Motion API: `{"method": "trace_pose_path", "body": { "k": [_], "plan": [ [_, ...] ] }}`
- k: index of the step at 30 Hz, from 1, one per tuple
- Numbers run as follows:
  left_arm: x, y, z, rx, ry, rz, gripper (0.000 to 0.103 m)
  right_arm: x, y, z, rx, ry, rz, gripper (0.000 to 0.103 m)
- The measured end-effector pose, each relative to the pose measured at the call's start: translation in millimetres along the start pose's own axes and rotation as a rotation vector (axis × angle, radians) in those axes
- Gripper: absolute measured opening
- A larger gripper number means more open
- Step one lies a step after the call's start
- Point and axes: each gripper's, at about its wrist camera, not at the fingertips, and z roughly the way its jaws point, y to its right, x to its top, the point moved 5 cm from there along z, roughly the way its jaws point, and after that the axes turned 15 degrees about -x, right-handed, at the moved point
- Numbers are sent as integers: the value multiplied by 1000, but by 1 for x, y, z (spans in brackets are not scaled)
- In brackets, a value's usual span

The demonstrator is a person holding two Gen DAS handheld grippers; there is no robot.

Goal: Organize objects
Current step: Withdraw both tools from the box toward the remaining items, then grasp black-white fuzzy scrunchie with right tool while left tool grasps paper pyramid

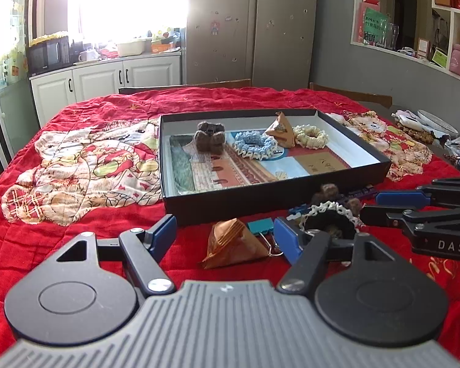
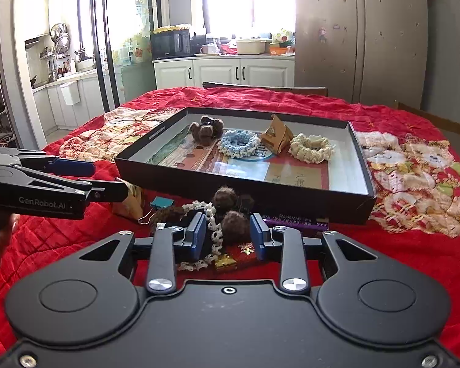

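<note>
the black lace-trimmed scrunchie (image 2: 210, 230) is straddled by the open, empty right tongs (image 2: 228, 236); the left tongs (image 1: 225, 234), wide open and empty, are positioned farther away.

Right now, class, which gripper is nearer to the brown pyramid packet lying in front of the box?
Left. The left gripper is open around the brown pyramid packet; the right gripper sits further right, over the black scrunchie.

Bright window (image 1: 128, 3), white cabinets (image 1: 107, 79)
</note>
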Motion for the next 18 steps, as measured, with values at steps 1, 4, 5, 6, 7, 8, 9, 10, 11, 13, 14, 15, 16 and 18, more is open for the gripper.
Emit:
{"method": "trace_pose_path", "body": {
  "k": [1,4,5,6,7,8,9,10,11,13,14,15,16,18],
  "plan": [
    [-1,-1,0,-1,0,-3,80,-1,-1,1,1,-3,-1,29],
    [-4,-4,3,-4,-5,-13,80,-3,-3,2,0,-3,-7,29],
    [-4,-4,4,-5,-7,-16,80,-3,-4,3,0,-3,-10,29],
    [-5,-5,5,-7,-9,-18,80,-3,-4,3,0,-3,-11,28],
    [-5,-5,6,-9,-10,-21,80,-3,-4,4,3,-4,-11,28],
    [-6,-6,7,-11,-11,-24,80,-3,-5,4,6,-5,-11,28],
    [-7,-6,8,-10,-13,-26,80,-3,-5,4,7,-6,-11,28],
    [-7,-7,9,-8,-14,-27,80,-3,-6,4,9,-7,-12,28],
    [-8,-7,10,-5,-15,-25,80,-4,-6,4,13,-7,-13,27],
    [-8,-7,11,-5,-16,-25,80,-4,-8,3,23,-5,-18,27],
    [-9,-7,12,-5,-18,-27,80,-4,-9,3,28,-5,-23,27],
    [-9,-7,13,-6,-19,-27,80,-4,-11,3,31,-5,-28,27],
    [-9,-7,13,-6,-21,-28,80,-5,-12,4,33,-5,-33,27],
    [-10,-8,15,-8,-22,-30,80,-6,-14,4,38,-6,-39,27]
  ]
}}
